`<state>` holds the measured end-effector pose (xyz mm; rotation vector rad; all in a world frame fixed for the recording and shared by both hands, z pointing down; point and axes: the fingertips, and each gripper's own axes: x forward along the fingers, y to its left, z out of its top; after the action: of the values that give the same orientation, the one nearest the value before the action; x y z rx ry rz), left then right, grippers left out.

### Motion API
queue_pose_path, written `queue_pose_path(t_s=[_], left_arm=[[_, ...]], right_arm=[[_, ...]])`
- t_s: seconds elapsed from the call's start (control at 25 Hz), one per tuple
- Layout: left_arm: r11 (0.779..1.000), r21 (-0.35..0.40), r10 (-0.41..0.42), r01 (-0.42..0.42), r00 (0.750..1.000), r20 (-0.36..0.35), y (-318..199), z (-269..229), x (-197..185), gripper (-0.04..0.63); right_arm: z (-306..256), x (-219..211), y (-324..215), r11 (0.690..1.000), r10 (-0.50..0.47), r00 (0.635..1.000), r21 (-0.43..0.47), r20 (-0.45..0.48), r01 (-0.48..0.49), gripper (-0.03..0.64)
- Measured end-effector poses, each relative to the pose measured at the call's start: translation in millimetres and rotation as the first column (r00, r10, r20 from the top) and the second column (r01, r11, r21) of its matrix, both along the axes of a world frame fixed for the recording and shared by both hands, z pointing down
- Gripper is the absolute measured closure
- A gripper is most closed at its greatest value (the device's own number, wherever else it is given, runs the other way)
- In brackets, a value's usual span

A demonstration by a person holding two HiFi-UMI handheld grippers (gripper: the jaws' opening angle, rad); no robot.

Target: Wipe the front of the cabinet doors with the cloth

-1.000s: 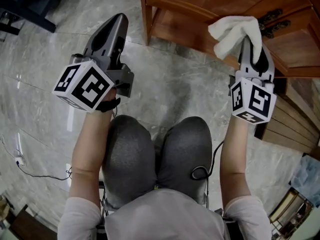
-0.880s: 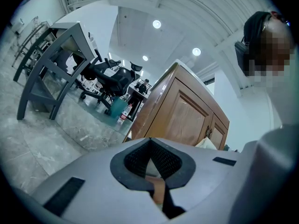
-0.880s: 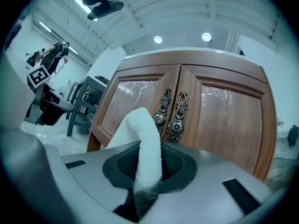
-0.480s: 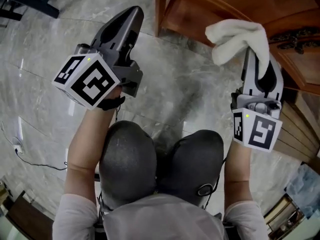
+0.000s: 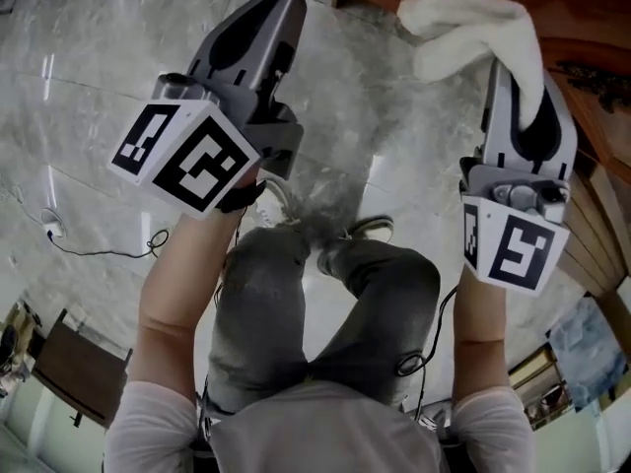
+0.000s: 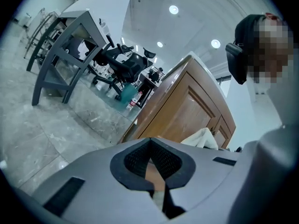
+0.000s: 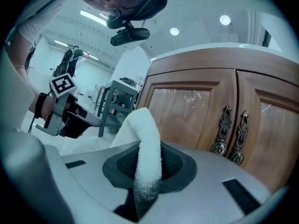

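Cloth (image 7: pixel 140 125) up in the right hand-held gripper (image 7: pixel 148 155), cabinet doors (image 7: pixel 187 120) dead ahead!
Its jaws were clamped on the white cloth, which stood up out of them lengthwise and flopped over to the left. The doors lay straight in front of that gripper, ornate handles (image 7: pixel 233 134) slightly to its right, and the cloth looked short of the wood, not yet touching. The right arm was clearly the nearer one; the left hand-held gripper (image 6: pixel 150 146), jaws together on nothing, hung off to the side above the marble floor (image 5: pixel 89 116).
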<state>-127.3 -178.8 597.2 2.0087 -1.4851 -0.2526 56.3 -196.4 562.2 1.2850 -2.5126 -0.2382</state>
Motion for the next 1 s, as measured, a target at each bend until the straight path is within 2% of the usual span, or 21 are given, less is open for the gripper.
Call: queue_pose_path(t_s=[0.24, 0.48, 0.72, 1.0], left_arm=[[0.998, -0.047, -0.032, 0.031, 0.999, -0.019, 22, -85, -7, 0.578], [0.996, -0.085, -0.037, 0.034, 0.999, -0.025, 48, -175, 1, 0.578], [0.996, -0.081, -0.032, 0.030, 0.999, -0.025, 63, -263, 7, 0.578], [0.998, -0.064, -0.019, 0.017, 1.000, -0.021, 57, -362, 16, 0.578]], right_arm=[[-76, -15, 27, 0.996, -0.026, 1.000, -0.080, -0.008, 0.026, 0.535], [-168, -14, 52, 0.992, -0.020, 1.000, -0.122, 0.016, 0.022, 0.535], [-250, -12, 77, 0.991, -0.012, 1.000, -0.136, 0.021, 0.015, 0.535], [-346, -16, 80, 0.993, 0.006, 0.998, -0.118, 0.067, 0.002, 0.535]])
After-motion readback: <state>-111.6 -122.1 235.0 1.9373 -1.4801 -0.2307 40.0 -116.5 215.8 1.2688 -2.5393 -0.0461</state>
